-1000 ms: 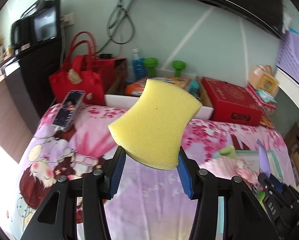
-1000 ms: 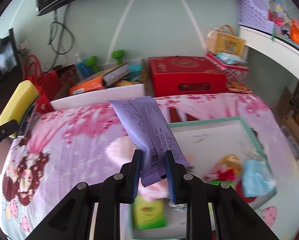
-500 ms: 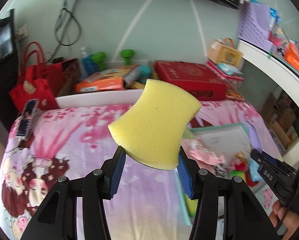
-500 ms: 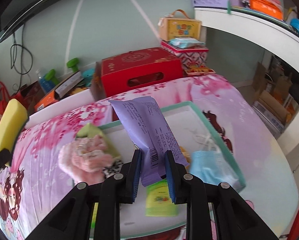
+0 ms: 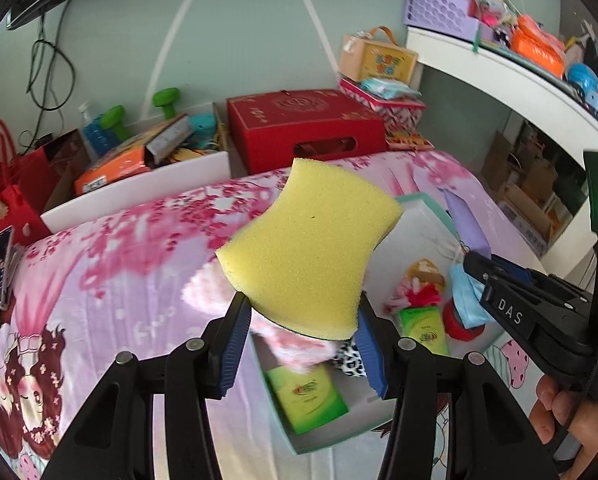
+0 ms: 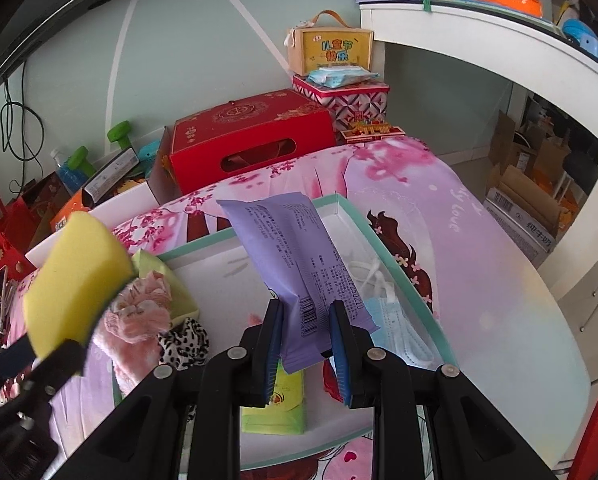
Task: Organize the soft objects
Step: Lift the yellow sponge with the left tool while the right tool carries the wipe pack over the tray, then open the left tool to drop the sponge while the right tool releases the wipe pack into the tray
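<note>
The left gripper [image 5: 301, 336] pinches a yellow sponge [image 5: 311, 252] by its lower edge, the sponge standing up above the near left corner of a shallow teal-rimmed tray [image 6: 383, 240]. The right gripper [image 6: 306, 354] is pressed onto a purple packet [image 6: 295, 272], which leans up toward 11 o'clock over the tray's middle. Under and around them the tray is crowded: a pink fluffy cloth [image 6: 139, 312] and a leopard-print scrunchie [image 6: 185, 344] at 9 o'clock of the right gripper, a green tissue pack [image 6: 275, 408] below its jaws, a blue face mask [image 6: 399, 332] at 3 o'clock. The bare tray floor lies toward 12 o'clock, behind the packet. The tray sits on a counter under a pink cartoon cloth [image 5: 99, 280], with open cloth to the left; the right edge curves off close beside the tray rim. A red box [image 6: 251, 140] stands beyond the far edge at 12 o'clock. Only the left view shows a hand [image 5: 571, 420] on the right gripper's handle and a red object under the mask; only the right view shows the barcode on the packet.
</note>
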`<state>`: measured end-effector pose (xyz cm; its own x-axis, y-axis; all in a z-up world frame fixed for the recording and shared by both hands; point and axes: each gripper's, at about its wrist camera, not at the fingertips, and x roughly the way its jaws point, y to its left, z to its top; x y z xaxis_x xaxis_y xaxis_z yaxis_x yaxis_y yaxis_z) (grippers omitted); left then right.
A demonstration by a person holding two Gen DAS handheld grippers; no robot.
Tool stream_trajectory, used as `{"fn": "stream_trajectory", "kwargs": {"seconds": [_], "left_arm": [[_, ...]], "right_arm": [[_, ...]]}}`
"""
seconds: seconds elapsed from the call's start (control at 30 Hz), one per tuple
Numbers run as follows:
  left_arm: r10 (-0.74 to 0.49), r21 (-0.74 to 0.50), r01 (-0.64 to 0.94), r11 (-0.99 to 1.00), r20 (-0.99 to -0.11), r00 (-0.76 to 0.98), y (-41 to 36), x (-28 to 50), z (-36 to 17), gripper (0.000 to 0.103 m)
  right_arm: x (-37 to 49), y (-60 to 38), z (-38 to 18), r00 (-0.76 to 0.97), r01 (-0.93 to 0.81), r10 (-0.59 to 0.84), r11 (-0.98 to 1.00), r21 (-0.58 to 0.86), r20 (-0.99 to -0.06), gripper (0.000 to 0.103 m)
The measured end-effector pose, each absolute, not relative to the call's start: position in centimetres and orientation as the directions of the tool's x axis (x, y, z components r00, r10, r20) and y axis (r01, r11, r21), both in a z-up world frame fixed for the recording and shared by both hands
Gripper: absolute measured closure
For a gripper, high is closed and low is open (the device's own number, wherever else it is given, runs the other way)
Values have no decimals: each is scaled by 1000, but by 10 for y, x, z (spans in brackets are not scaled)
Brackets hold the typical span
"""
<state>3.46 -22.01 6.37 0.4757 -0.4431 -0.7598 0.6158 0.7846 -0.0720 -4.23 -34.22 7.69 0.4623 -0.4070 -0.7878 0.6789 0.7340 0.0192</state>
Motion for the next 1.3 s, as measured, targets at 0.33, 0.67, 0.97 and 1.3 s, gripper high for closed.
{"fn": "stream_trajectory", "kwargs": {"seconds": [0.33, 0.67, 0.97, 1.3], "left_arm": [[-416, -45, 649, 759, -801, 431, -244, 32, 41, 50], [-396, -52, 648, 760, -828, 397, -247, 36, 27, 48], [-375, -40, 646, 763, -840, 392, -250, 36, 21, 48], [-377, -44, 645, 763, -841, 388, -247, 37, 29, 32]], "right_arm": [[-35, -342, 61, 433, 662, -371, 749, 11, -822, 77], [-27, -341, 45, 402, 647, -335, 763, 5, -852, 77], [-21, -338, 35, 371, 637, -318, 771, -10, -872, 75], [-26, -337, 47, 383, 646, -340, 763, -14, -859, 73]]}}
